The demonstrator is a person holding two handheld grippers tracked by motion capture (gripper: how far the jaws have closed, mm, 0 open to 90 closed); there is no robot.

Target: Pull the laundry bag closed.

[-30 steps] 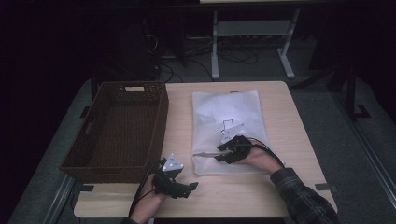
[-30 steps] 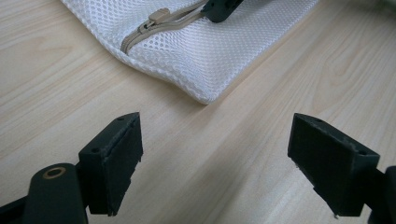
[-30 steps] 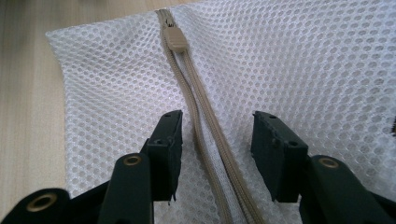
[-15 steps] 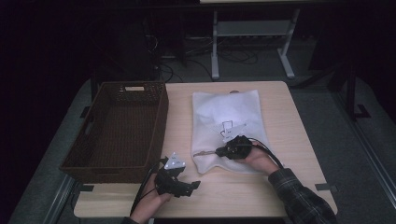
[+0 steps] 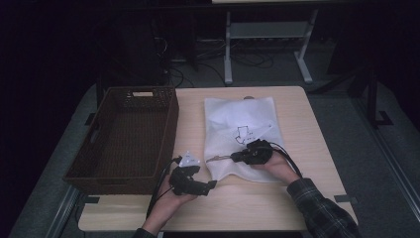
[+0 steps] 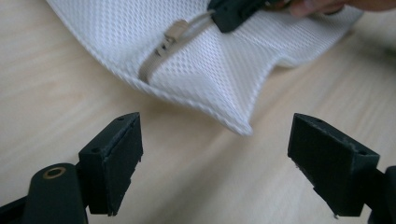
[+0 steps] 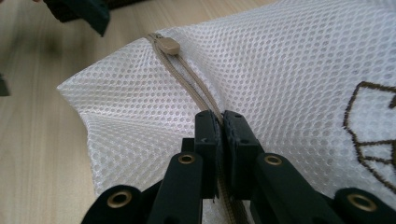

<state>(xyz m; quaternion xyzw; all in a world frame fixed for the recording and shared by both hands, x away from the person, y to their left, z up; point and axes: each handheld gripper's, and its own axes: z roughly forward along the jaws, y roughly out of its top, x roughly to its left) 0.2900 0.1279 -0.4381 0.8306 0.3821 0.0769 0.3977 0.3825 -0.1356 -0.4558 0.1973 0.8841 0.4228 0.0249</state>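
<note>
A white mesh bag [image 5: 242,124] with a dark embroidered motif lies flat on the wooden table. A beige drawstring cord [image 7: 187,79] with a toggle [image 7: 166,45] runs along its near left part. My right gripper [image 7: 220,121] rests on the bag; its jaws have just been closing and now pinch the cord. In the high view the right gripper [image 5: 236,157] points left across the bag's lower part. My left gripper [image 6: 215,163] is open, low over bare wood, and faces the bag's near corner [image 6: 238,126]. In the high view the left gripper [image 5: 210,186] sits just left of that corner.
A dark brown wicker basket [image 5: 124,94] stands on the table's left half, close to my left hand. The table's front edge [image 5: 218,229] lies right beneath both forearms. Metal stand legs and cables are on the dark floor behind the table.
My right gripper's jaws closed onto the cord on the bag. My left gripper shifted a little to the right toward the bag's corner, jaws unchanged.
</note>
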